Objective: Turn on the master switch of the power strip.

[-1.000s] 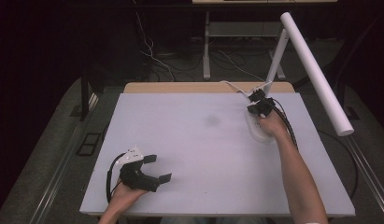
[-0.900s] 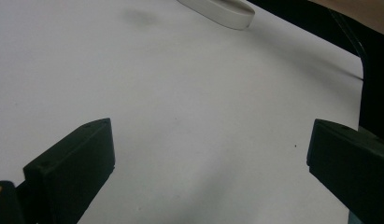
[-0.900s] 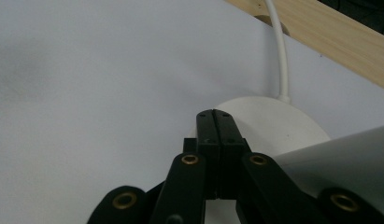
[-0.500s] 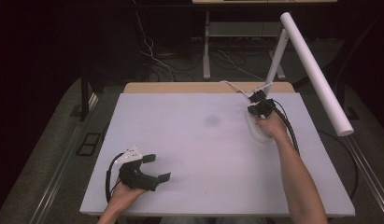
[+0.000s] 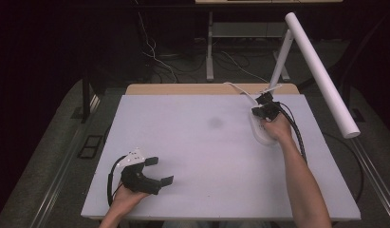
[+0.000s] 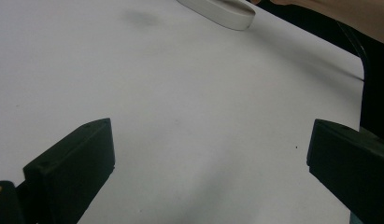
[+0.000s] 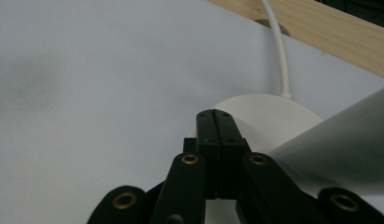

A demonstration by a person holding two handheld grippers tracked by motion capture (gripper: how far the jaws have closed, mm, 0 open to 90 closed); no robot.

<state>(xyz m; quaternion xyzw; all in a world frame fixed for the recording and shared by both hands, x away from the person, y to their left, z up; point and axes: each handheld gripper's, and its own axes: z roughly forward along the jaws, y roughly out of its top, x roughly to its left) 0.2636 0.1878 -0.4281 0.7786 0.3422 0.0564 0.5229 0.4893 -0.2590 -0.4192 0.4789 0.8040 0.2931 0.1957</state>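
Note:
A white desk lamp stands at the table's far right, its round flat base [image 5: 260,130] [image 7: 264,114] [image 6: 222,11] on the white tabletop and its long tube head [image 5: 320,71] slanting out over the right edge. My right gripper [image 5: 264,105] [image 7: 215,116] is shut, its two jaws pressed together with nothing between them, tips down over the lamp base. My left gripper [image 5: 159,171] [image 6: 208,154] rests near the front left of the table, jaws wide open over bare tabletop.
The white tabletop [image 5: 202,152] has a faint grey smudge [image 5: 215,122] near its middle. A white cord [image 7: 278,51] runs from the lamp base to a wooden strip [image 5: 183,89] along the far edge. Dark floor with cables lies beyond.

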